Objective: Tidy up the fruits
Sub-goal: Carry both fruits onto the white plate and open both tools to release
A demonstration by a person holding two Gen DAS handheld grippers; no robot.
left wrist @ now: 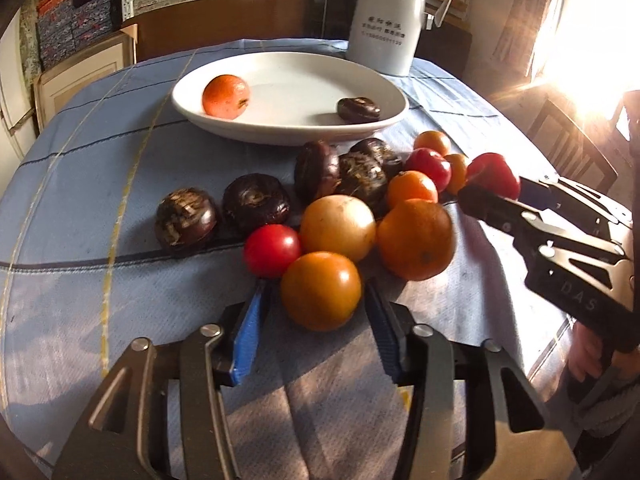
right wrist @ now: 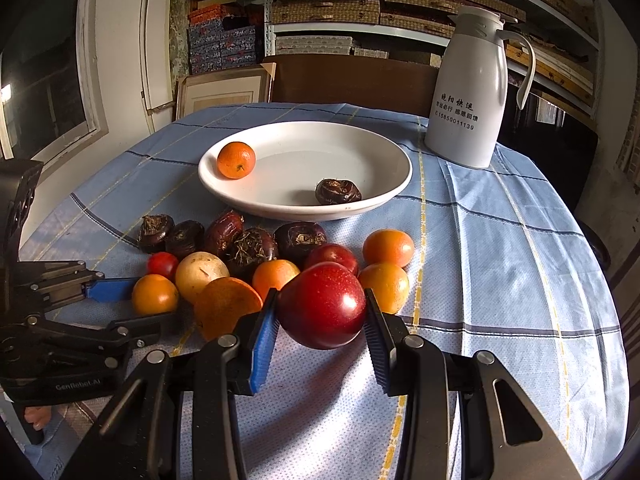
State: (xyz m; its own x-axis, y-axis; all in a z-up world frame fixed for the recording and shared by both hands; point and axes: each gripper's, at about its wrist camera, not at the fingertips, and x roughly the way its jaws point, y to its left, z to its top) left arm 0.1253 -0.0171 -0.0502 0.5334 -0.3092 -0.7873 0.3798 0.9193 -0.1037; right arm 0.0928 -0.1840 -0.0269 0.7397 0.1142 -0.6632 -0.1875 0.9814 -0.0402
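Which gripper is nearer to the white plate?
Neither clearly. The left gripper straddles an orange tomato and the right gripper grips a red fruit, both on the near side of the white plate.

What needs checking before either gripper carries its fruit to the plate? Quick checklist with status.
1. Right gripper shut on the red fruit: ok, both pads press its sides.
2. Left gripper gripping the orange tomato: not ok, the fingers straddle it with gaps showing.
3. Free room in the white plate: ok, only one orange and one dark water chestnut lie in it.
4. Neighbours of the orange tomato: not ok, the small red tomato and the pale yellow fruit sit against it.
5. White jug clear of the way: ok, it stands behind the plate.
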